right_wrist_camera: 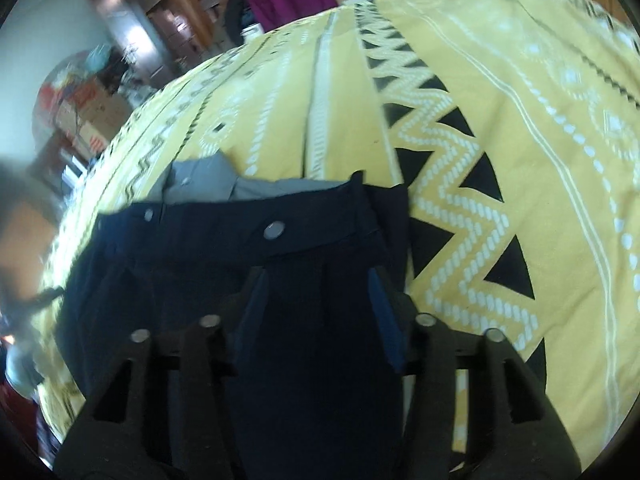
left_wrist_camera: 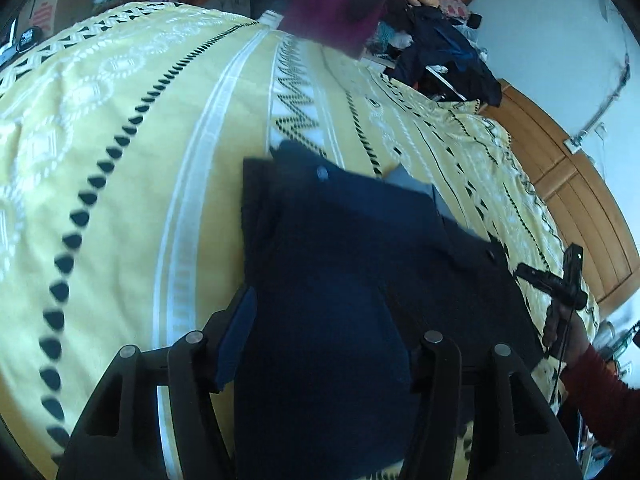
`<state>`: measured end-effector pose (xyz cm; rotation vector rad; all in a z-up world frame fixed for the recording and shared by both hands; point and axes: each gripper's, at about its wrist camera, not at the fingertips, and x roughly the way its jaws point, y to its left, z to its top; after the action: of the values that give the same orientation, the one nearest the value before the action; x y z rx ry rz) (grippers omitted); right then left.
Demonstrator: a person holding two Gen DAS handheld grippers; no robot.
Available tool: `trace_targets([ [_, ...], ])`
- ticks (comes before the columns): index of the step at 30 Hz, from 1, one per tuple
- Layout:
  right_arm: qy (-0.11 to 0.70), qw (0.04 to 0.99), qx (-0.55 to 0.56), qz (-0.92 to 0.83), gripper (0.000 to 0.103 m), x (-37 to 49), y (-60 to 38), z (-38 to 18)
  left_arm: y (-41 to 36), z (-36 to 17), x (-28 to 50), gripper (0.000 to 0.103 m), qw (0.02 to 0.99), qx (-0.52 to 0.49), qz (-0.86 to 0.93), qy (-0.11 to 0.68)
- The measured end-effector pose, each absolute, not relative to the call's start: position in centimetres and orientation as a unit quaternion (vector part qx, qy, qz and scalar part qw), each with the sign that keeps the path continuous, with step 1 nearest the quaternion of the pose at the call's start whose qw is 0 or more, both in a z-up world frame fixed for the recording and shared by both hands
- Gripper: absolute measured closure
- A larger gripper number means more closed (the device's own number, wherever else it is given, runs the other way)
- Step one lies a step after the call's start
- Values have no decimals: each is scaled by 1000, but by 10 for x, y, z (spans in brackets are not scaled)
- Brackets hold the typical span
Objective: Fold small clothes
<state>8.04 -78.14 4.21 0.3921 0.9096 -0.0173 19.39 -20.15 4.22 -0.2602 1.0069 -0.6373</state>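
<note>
Roughly laid out, from the left wrist view: navy shorts (left_wrist_camera: 340, 280) lie on the yellow patterned bedspread (left_wrist_camera: 140, 160), waistband away from the camera, silver snap (left_wrist_camera: 321, 172) near its far edge. A grey garment (left_wrist_camera: 416, 188) peeks out just beyond the waistband. The left gripper (left_wrist_camera: 320, 340) has its blue-padded fingers (left_wrist_camera: 236, 340) spread wide, with dark cloth lying between them; released, nothing pinched. Beside the shorts' right edge, a hand (left_wrist_camera: 568, 332) in a red sleeve carries the other tool.

Right wrist view: same shorts (right_wrist_camera: 280, 280), snap (right_wrist_camera: 274, 230) on the waistband, a smaller one (right_wrist_camera: 149, 214) left of it. The right gripper (right_wrist_camera: 316, 308) likewise stands unclenched over the fabric, blue pad (right_wrist_camera: 384, 320) near the shorts' right edge. Image is blurred.

Judgement: the step looks like taking hold for a fold. To do it well, each tool should bite one matching edge or corner of the shorts, all layers together, not the bedspread or grey piece beneath. Lift evenly, carry over toward the waistband, align edges, then let go.
</note>
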Motion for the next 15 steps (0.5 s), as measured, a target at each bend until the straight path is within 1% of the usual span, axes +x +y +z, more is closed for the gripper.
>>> trace_targets([
  [3,453,875,172,-20,54,81,-780,34,-205,39,170,42,809,-114,-330,473],
  [5,442,882,159,-44,54,87,-784,37,-204,36,162,42,808,-113,-328,476],
  [8,427,888,163,-56,54,100,-794,41,-194,30,156,42,810,-144,-317,472],
  [12,459,874,150,-63,54,126,-796,24,-192,31,154,42,813,-150,-313,467],
  [13,465,871,148,-61,57,129,-795,18,-193,31,154,42,813,-150,-315,465],
  [15,465,870,152,-54,87,129,-795,16,-196,32,153,42,813,-151,-319,463],
])
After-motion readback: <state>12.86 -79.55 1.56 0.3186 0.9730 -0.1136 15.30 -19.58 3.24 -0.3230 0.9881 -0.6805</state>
